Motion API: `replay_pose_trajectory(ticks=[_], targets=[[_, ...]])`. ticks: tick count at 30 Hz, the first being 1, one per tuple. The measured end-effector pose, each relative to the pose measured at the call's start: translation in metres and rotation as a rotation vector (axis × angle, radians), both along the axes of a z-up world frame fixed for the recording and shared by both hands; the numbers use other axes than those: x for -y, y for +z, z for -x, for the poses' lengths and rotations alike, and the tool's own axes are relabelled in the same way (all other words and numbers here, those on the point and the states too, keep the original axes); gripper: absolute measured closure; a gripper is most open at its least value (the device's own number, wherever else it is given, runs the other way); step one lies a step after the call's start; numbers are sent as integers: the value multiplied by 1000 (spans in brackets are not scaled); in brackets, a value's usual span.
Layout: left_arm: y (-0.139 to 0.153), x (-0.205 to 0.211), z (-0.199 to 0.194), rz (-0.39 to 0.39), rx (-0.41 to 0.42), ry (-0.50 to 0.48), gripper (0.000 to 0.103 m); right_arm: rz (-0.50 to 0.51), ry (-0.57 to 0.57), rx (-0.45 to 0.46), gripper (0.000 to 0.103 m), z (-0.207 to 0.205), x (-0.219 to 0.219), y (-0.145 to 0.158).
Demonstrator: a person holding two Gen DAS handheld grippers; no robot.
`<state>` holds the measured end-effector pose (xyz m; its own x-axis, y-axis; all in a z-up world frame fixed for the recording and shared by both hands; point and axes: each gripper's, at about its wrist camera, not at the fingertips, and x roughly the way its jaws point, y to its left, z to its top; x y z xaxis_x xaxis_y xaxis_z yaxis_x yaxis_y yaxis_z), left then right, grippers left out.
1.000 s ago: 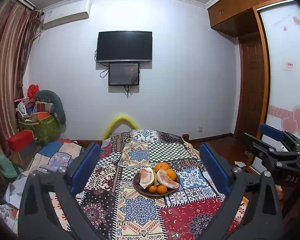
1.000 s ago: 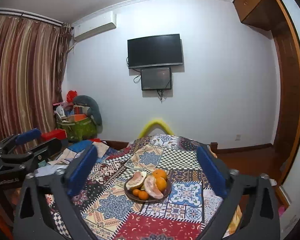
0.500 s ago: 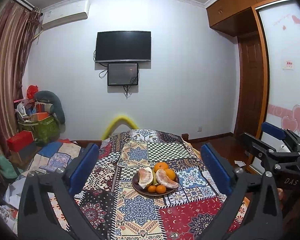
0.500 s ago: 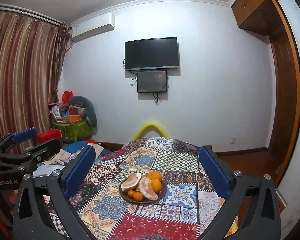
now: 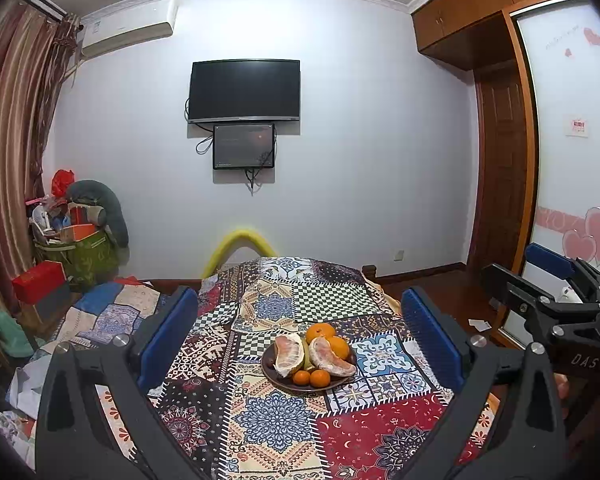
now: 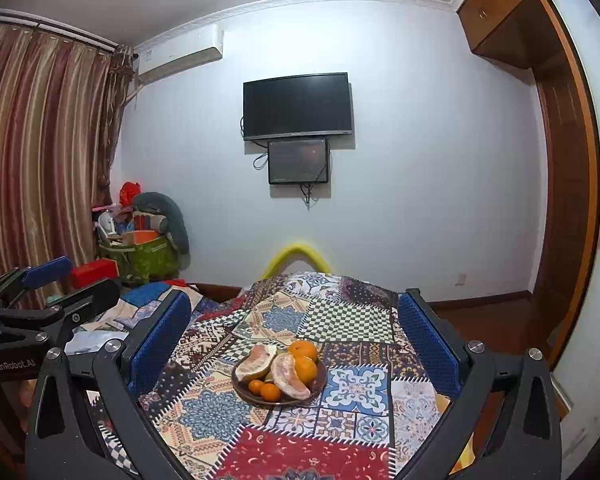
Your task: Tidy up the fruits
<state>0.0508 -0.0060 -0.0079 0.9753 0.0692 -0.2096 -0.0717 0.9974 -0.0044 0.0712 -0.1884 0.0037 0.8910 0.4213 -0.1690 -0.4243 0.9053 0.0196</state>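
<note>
Heaping two peeled pomelo halves [image 5: 315, 355] and several oranges [image 5: 326, 339] on one dark round plate [image 5: 271, 374] at lower centre, the pile could topple off — both the left gripper [image 5: 300, 338] and right gripper [image 6: 294, 340] hang wide open, empty, well short.

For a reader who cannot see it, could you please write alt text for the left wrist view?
A dark plate of oranges and peeled pomelo pieces sits on a patchwork tablecloth, framed by the open left gripper. The right gripper, also open, shows at the right edge.
</note>
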Motion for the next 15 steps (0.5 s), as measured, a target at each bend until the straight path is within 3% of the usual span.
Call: replay_pose_trajectory(ticks=[15], targets=[[-2, -2, -1, 8, -1, -4, 0, 4, -5, 2, 0, 1, 2, 3]])
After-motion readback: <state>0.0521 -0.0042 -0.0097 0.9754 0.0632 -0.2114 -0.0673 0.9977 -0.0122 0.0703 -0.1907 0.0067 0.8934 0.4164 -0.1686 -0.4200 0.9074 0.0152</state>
